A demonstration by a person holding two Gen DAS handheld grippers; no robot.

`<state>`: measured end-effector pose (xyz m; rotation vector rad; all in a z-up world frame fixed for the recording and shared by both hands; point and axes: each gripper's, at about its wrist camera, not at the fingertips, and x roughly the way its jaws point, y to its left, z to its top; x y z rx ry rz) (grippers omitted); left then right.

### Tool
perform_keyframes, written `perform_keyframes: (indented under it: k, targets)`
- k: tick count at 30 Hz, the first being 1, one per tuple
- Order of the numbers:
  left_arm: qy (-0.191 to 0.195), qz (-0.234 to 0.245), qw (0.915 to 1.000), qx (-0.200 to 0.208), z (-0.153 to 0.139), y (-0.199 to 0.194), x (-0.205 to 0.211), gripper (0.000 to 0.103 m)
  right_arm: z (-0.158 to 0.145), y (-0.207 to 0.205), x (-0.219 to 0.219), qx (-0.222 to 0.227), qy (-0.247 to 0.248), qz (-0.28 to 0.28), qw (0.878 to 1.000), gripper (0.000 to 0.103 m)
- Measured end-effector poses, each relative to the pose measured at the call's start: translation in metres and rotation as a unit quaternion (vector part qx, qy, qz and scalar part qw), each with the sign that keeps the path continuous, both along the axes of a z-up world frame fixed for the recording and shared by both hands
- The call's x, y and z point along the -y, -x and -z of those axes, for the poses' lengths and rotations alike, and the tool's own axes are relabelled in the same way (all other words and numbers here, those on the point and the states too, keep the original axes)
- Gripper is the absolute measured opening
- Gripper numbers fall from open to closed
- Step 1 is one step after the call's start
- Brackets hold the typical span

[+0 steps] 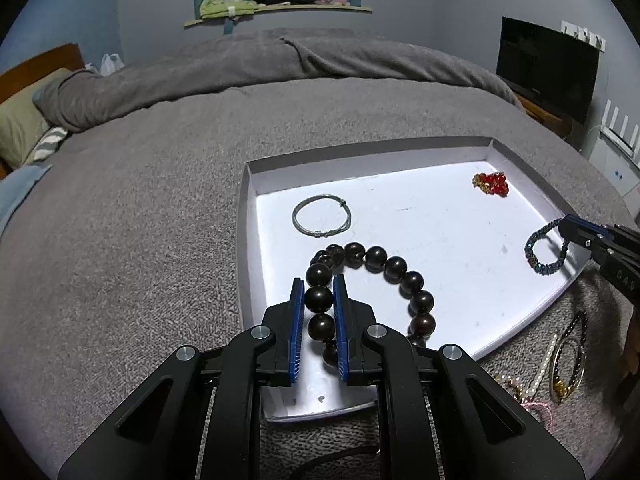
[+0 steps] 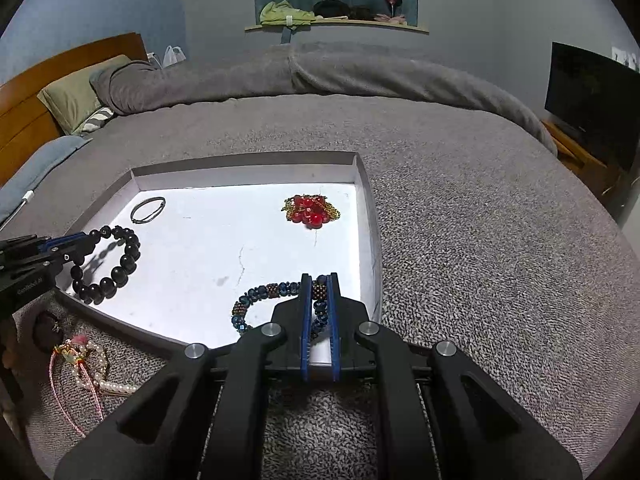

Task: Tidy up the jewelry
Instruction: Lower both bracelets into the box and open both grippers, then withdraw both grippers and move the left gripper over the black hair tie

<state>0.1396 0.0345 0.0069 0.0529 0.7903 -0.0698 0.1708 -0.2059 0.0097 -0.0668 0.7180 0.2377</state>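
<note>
Over the white tray (image 1: pixel 400 168) on the grey bed (image 1: pixel 140 220), from the left wrist view, our left claw (image 1: pixel 319 300) is clamped on a dark bead bracelet (image 1: pixel 400 272), its loop draping onto the tray floor — likely for setting down. Loose pearls (image 1: pixel 548 360) lie off the tray, partly cut off. From the right wrist view, our right claw (image 2: pixel 320 304) pinches a blue beaded bracelet (image 2: pixel 272 292) at the tray's near corner; a red cluster (image 2: pixel 312 210) and thin bangle (image 2: pixel 148 210) already rest inside. The tangle beside the tray is hard to sort out.
</note>
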Motion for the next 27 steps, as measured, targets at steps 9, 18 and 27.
perform_keyframes:
  k: [9, 18, 27]
  targets:
    - [0.000, -0.002, 1.0000, 0.003, -0.001, 0.001, 0.001, 0.022, -0.001, 0.001, 0.003, 0.003, -0.004, 0.001, 1.000, 0.007]
    - [0.003, -0.006, 0.9997, 0.022, -0.008, 0.005, 0.000, 0.042, -0.012, 0.008, 0.014, 0.036, -0.029, 0.011, 0.999, 0.028]
    - [0.000, -0.004, 0.9993, 0.037, -0.012, 0.009, 0.004, 0.060, -0.018, 0.007, 0.031, 0.050, -0.052, 0.046, 0.996, 0.060]
